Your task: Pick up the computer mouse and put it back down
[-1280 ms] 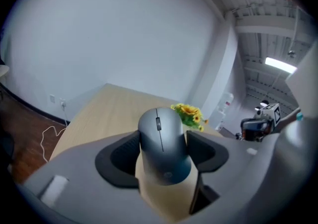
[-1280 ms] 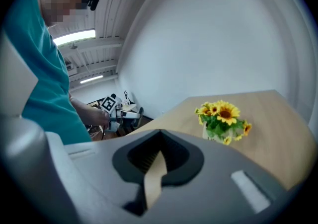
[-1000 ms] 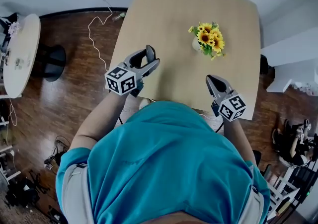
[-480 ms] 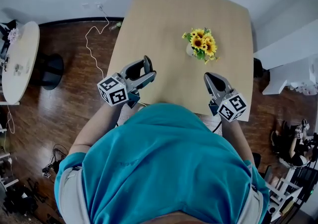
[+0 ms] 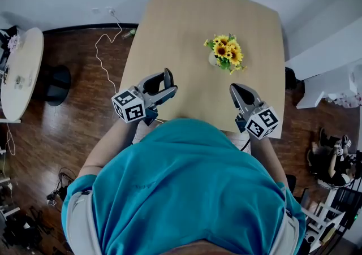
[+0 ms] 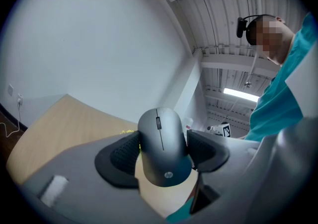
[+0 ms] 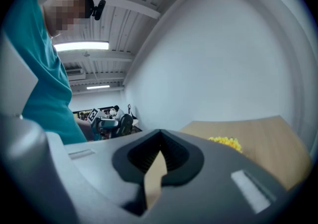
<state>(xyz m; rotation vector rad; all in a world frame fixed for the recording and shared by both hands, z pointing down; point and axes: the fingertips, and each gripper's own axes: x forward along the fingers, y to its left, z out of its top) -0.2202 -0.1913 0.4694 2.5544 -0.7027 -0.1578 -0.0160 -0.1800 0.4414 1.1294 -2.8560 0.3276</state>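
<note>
mouse point(image 6: 164, 148): clamped between your left gripper point(image 5: 168, 81) jaws, long axis running along them
table point(image 5: 198, 22): right underneath it
right gripper point(image 7: 159, 138): jaws together, empty

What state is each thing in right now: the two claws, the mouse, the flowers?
left claw: shut on the computer mouse.
computer mouse: gripped by its sides between the pads, held up off the table.
right claw: shut, nothing in it.
sunflowers: standing upright on the table, apart from both claws.
</note>
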